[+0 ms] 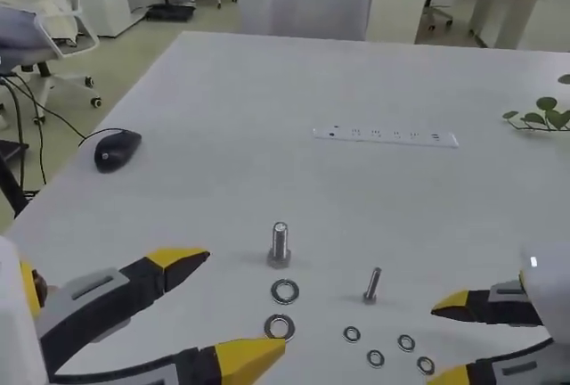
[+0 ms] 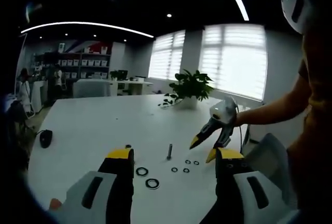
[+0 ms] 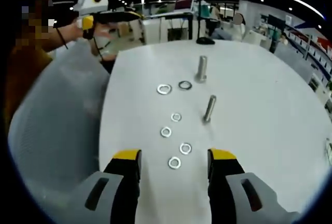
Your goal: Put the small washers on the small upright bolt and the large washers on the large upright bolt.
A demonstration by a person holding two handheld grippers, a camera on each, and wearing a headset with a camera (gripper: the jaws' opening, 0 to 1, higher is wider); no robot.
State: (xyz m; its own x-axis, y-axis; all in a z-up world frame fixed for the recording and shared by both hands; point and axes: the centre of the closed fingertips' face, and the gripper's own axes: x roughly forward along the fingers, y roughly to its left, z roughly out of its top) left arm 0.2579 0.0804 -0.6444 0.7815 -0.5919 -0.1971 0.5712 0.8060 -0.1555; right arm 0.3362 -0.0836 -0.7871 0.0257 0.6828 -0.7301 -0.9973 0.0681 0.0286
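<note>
Standing bolts: large bolt [image 1: 280, 244] and small bolt [image 1: 372, 285] were both upright on the white table [image 1: 223, 135], apart from each other, shanks bare.
Large washers [image 1: 284, 291]: two lay flat just in front of the large bolt, one nearer the person than the other, not touching the bolt.
Small washers [image 1: 375, 358]: four lay loose in a cluster in front of the small bolt, each separate.
Left gripper [image 1: 239, 303]: jaws were spread wide and held nothing; it sat low at the near left, lower yellow tip close to the nearer large washer.
Right gripper [image 1: 435, 342]: jaws were wide and held nothing; it sat at the near right, just beside the small washers.
Other items: mouse [image 1: 117, 149] at far left, power strip [image 1: 385, 135] across mid-table, plant [image 1: 543, 116] at right edge.
</note>
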